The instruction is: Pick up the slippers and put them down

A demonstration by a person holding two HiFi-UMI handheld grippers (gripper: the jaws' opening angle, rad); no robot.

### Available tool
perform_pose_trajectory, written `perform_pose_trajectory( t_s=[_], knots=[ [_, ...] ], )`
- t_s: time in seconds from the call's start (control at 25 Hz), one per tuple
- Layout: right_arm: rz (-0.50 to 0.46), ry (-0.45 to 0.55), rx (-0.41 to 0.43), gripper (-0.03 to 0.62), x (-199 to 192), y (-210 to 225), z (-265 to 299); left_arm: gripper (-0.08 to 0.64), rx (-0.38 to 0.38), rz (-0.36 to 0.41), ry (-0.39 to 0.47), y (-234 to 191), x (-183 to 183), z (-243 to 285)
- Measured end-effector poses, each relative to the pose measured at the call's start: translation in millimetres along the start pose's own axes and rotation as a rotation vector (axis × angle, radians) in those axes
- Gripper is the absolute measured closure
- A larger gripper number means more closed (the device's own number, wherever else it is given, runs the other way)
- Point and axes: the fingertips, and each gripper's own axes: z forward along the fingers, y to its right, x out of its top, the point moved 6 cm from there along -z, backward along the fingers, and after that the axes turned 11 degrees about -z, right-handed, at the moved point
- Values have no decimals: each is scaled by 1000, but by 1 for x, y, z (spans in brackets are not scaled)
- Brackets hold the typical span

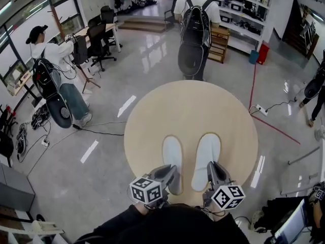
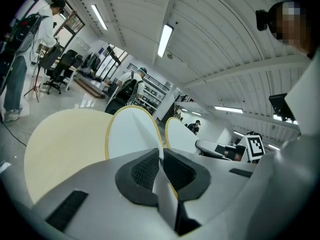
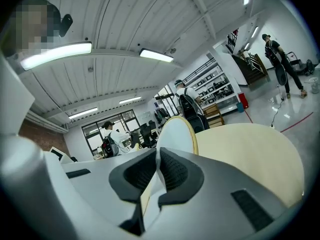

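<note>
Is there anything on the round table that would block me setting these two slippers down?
Nothing visible does. The left gripper holds the left slipper, the right gripper the right slipper, and the round table under them carries nothing else.

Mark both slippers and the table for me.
left slipper (image 1: 172,156): head view, middle of its white face.
right slipper (image 1: 207,152): head view, middle of its white face.
table (image 1: 193,108): head view, bare top beyond the slippers.

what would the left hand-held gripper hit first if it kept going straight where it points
The left hand-held gripper is shut on the left slipper, which would go along. Pointing slightly down, it would probably meet the round table top first, though its height above it is unclear.
</note>
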Motion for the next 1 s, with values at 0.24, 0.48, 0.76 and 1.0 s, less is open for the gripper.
perform_pose_trajectory(
  t_s=[0.24,0.48,0.76,1.0],
  knots=[
    [-3,4,20,558,-8,5,-17,517,11,3,17,10,-17,-2],
    [4,10,22,558,-9,19,-42,517,16,16,15,31,-34,4],
    [20,31,-1,558,-4,62,-86,517,30,32,-1,69,-59,34],
    [61,10,-24,558,-18,102,-138,517,38,30,-41,107,-100,59]
  ],
)
